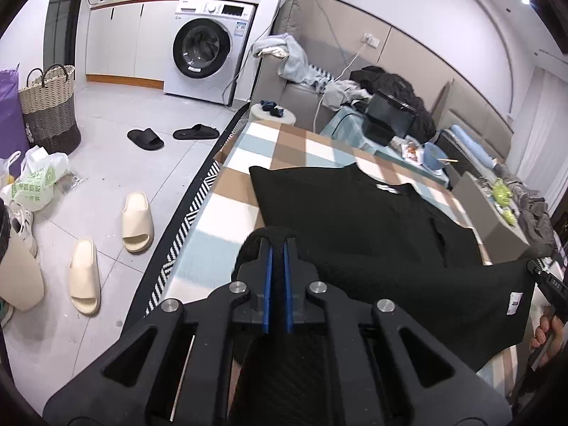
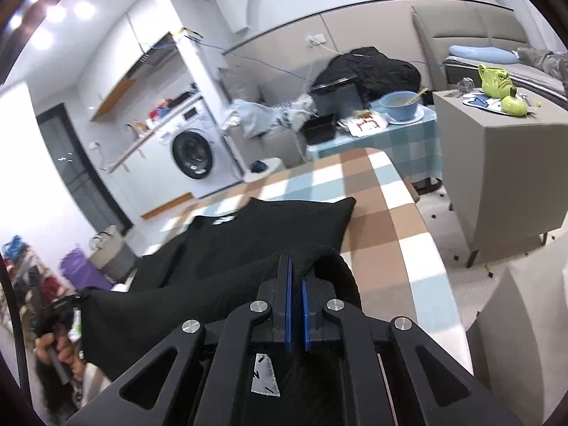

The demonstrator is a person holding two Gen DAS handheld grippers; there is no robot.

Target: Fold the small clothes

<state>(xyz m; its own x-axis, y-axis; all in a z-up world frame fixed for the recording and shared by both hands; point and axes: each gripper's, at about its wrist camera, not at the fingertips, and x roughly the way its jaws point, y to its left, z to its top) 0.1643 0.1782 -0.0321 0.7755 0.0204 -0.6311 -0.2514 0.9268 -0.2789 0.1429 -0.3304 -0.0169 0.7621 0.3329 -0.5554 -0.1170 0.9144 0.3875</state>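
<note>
At the bottom of each wrist view, the left tongs [image 1: 278,245] and right tongs [image 2: 296,266] are each clamped on a near corner of the black top [image 1: 372,220]. Its hem hangs lifted between them; the collar end lies mid-frame on the checked worktop [image 1: 284,149]. The thick knit could slip a pinch, or uneven lifting could skew the fold.

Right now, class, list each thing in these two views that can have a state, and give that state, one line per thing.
left gripper: shut on the black garment's near edge
right gripper: shut on the same near edge
black garment: near edge lifted, far part flat on the checked table
washing machine: door closed
blue bowl: upright, a utensil standing in it
cream slippers: lying apart on the floor
</note>
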